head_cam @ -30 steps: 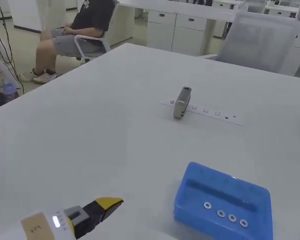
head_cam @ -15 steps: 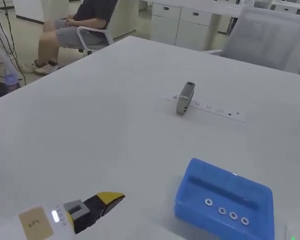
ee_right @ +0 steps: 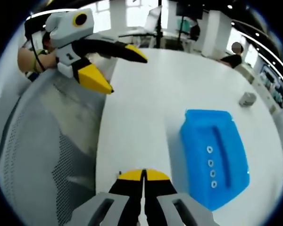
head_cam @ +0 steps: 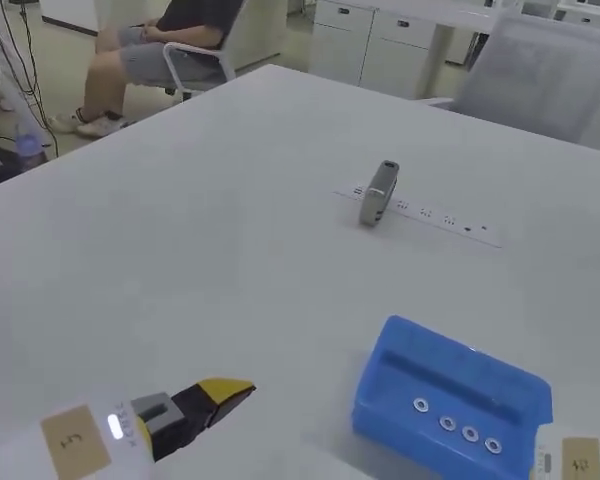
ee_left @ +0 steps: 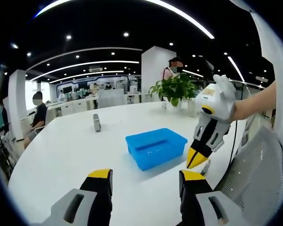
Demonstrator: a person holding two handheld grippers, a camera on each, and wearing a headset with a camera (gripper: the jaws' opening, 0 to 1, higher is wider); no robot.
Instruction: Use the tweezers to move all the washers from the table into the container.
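Note:
A blue container stands on the white table at the front right, with several washers lying in a row inside it. My left gripper is at the lower left, well left of the container; in its own view the left gripper is open and holds nothing, facing the container. My right gripper is shut, with nothing seen between its jaws, and the container and washers lie just ahead to its right. The right gripper hovers beside the container's near corner.
A small grey metal block stands on a white power strip at mid-table. A grey chair is behind the table, and a person sits at the back left. A mesh chair is close to the table's near edge.
The head camera has shifted, so the scene sits slightly lower and to the right. A part of the right gripper has come into view at the bottom right. The washers and container have not moved.

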